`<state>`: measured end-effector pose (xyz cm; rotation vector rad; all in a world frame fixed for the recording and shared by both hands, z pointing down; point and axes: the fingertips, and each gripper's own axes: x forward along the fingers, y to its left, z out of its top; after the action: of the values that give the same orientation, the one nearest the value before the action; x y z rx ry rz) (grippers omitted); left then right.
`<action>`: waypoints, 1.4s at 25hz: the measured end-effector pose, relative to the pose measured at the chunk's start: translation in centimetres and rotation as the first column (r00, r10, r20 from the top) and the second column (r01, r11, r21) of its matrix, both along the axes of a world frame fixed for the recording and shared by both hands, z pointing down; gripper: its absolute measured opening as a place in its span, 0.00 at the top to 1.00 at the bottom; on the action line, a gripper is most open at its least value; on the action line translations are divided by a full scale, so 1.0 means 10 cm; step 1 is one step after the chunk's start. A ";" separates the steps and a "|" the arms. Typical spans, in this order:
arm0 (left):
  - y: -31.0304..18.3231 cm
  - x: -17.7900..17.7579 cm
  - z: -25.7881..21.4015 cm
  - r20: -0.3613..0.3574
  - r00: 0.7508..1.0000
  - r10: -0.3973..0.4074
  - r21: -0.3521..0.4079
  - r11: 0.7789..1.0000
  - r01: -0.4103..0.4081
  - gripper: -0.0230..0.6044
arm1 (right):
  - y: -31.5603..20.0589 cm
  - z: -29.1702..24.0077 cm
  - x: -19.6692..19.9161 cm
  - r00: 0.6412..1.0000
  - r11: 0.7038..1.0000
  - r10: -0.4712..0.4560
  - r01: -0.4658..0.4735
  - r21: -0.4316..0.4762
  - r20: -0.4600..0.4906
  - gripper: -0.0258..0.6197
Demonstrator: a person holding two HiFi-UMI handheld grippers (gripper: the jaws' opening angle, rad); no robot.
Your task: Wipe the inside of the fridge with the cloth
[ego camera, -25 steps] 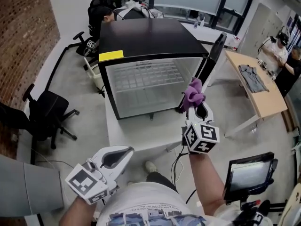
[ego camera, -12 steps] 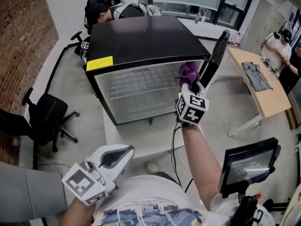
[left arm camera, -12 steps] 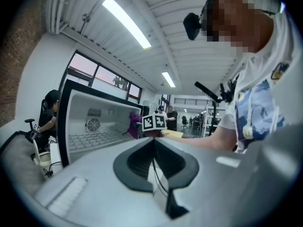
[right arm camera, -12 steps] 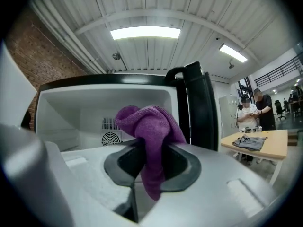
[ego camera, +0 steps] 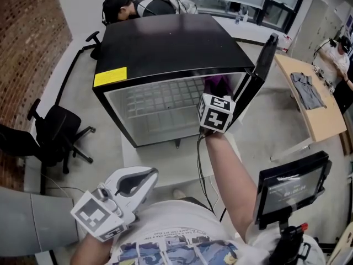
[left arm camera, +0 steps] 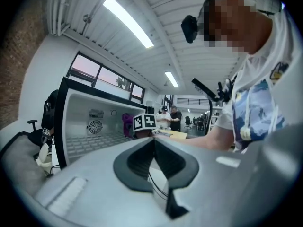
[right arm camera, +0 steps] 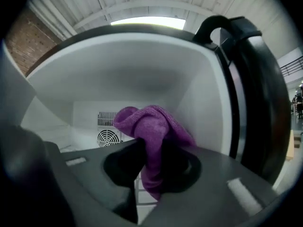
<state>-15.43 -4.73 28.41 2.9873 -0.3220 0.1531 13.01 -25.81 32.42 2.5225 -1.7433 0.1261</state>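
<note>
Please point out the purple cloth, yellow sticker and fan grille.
purple cloth (right arm camera: 150, 125): right gripper view, its bunched top.
yellow sticker (ego camera: 110, 77): head view, its middle.
fan grille (right arm camera: 107, 137): right gripper view, its round centre.

Your right arm (ego camera: 234, 170) reaches up through the middle of the frame, and the right gripper (right arm camera: 152, 156) is clamped on the purple cloth (right arm camera: 147, 124). Your left gripper (ego camera: 148, 176) sits at lower left, jaws together, holding nothing.
</note>
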 end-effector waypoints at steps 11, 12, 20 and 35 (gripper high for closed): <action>-0.14 0.05 0.02 0.010 0.999 -0.043 -0.017 0.999 0.044 0.96 | -0.50 -0.02 -0.02 0.996 0.998 -0.064 0.063 -0.027 -0.055 0.84; -0.15 0.07 0.01 0.008 0.999 -0.046 -0.025 0.999 0.046 0.96 | -0.53 -0.02 -0.02 0.996 0.997 -0.070 0.068 -0.028 -0.056 0.84; -0.23 0.10 0.05 0.020 0.998 -0.054 -0.019 0.998 0.054 0.96 | -0.70 0.01 0.01 0.997 0.997 -0.072 0.071 -0.030 -0.035 0.84; -0.25 0.12 -0.01 -0.006 0.999 -0.047 -0.073 0.996 0.047 0.96 | -1.01 0.03 -0.23 0.978 0.977 -0.208 0.208 -0.046 0.007 0.84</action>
<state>-14.23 -7.22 28.29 2.9051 -0.3769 0.1454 10.70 -35.94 32.67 2.2908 -1.9669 0.1545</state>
